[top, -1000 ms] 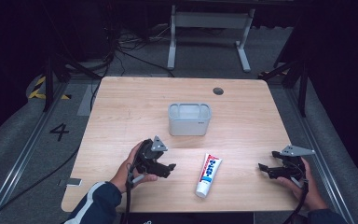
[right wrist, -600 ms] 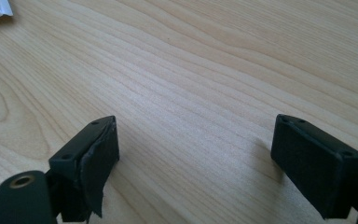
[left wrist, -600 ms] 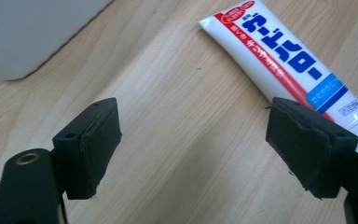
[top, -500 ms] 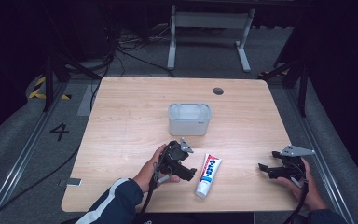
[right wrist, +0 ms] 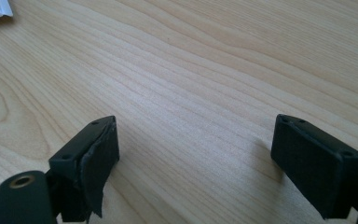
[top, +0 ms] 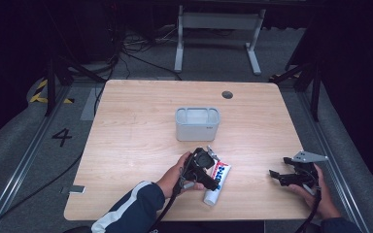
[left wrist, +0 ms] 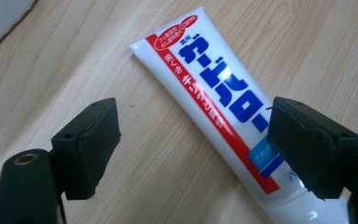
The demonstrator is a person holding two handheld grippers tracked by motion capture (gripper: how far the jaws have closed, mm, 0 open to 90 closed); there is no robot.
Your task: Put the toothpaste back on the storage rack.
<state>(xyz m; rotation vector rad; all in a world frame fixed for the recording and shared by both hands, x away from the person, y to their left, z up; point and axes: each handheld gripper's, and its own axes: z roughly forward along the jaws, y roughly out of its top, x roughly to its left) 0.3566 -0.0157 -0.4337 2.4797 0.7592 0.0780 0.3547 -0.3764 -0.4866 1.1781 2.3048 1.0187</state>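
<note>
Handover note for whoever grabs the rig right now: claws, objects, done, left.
Left claw: open, over the toothpaste tube, which lies flat on the table; one jaw overlaps the tube, nothing gripped.
Right claw: open, holding nothing, near the table's right edge.
Grey bin: mid-table, beyond the tube.
Done: approach to the tube.
Left: close on the tube and lift; likely into the bin.

Table [top: 141, 145]: pale wood grain with a smooth, matt finish under my claws.
Toothpaste tube [left wrist: 223, 102]: soft white plastic, glossy, printed in red and blue; it catches the light near the cap end.
My left gripper [left wrist: 193, 149]: matt black plastic jaws, faced with dull, rubbery-looking pads.
My right gripper [right wrist: 196, 158]: the same matt black; the left pad's facing looks ragged at its edge.
Container [top: 197, 124]: pale grey plastic, smooth, slightly translucent at the rim.
</note>
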